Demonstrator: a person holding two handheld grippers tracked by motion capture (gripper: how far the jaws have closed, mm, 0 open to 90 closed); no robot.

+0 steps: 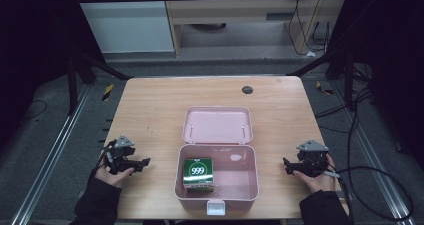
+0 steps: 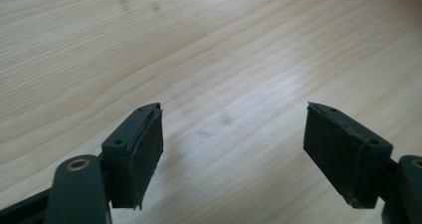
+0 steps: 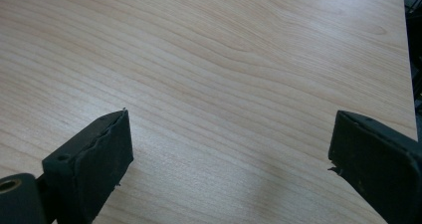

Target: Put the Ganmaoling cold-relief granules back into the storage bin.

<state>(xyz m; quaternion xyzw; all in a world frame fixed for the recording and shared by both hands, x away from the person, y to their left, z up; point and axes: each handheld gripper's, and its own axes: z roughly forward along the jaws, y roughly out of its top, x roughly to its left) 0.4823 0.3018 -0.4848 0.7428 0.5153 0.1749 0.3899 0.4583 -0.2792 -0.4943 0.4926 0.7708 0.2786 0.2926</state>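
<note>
- Left gripper view: left gripper (image 2: pixel 234 129) stands with its jaws apart, nothing between the pads (image 2: pixel 144 149), bare wooden table (image 2: pixel 209 45) below; both jaw bases are cut off by the bottom edge.
- Right gripper view: right gripper (image 3: pixel 229 149) has its jaws wider apart, also empty, over bare wood; the far jaw is cut off at the right edge.
- High view: left gripper (image 1: pixel 142 163) sits near the table's left front, right gripper (image 1: pixel 286 166) near the right front, each in a hand with a dark sleeve; jaw gaps too small to judge here.
- Between them, clear of both, stands a pink box (image 1: pixel 250 182), lid (image 1: pixel 217 125) swung open away from the person, white latch (image 1: pixel 215 207) at the front rim.
- Green carton (image 1: pixel 198 173) stands inside the box against its left wall, white "999" in a ring on top; side print not legible.
- Dark round spot (image 1: pixel 247 89) near the table's far edge; cannot tell what it is.
</note>
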